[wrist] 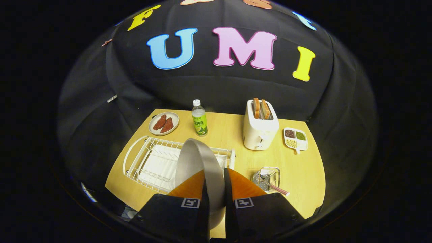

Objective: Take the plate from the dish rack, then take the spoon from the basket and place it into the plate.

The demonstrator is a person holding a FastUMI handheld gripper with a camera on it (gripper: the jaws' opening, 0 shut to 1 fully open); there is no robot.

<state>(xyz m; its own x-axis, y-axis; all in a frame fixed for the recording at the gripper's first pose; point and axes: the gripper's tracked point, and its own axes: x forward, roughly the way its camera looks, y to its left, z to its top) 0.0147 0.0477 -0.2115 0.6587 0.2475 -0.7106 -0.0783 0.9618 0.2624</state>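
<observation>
Gripper [215,179] fingers pinch the rim of a grey plate [195,162], holding it on edge between them, above the white dish rack [148,162] just ahead and to the left. Ahead to the right a small wire basket [268,175] holds the spoon [278,189]. Beyond them on the tabletop [297,168] stand a toaster [260,130] and a bottle [199,118].

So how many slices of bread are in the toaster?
2: both brown toast slices stand side by side in the white toaster's slots, beyond the tongs, which grip the grey plate.
</observation>
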